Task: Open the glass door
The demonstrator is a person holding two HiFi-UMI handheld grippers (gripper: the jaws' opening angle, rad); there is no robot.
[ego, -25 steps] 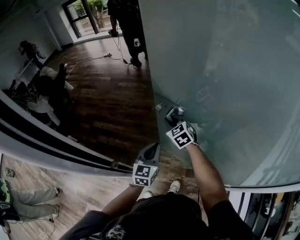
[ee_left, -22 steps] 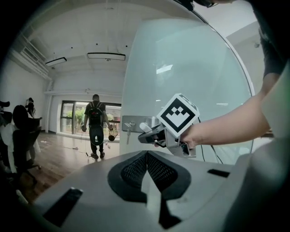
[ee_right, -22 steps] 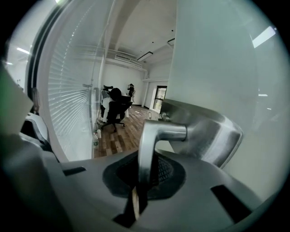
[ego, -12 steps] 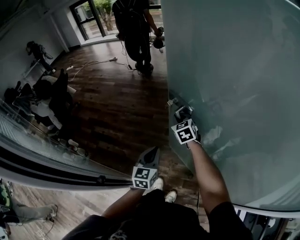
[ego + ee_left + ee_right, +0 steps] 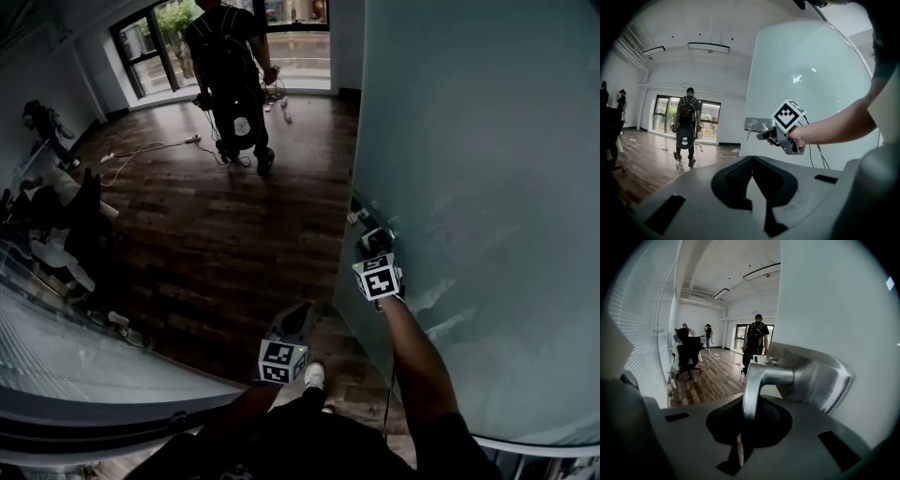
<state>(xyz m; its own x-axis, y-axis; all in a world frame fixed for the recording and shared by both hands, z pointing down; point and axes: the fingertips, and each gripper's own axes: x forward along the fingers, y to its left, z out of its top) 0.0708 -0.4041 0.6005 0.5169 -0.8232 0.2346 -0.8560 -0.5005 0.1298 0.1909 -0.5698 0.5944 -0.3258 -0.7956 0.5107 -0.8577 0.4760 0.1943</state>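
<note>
Well, in the head view a dark office chair sits at about nine o'clock on the wooden floor, beside a wall of blinds. A person with a backpack stands at eleven o'clock, back turned, near the far windows. At six o'clock the left gripper hangs low over the floor, its fingers pressed together on nothing. The right gripper, just right of centre, reaches to the edge of the glass door, which fills the frame from one to five o'clock. Its fingers are clamped on the metal door handle, whose lever drops between them.
</note>
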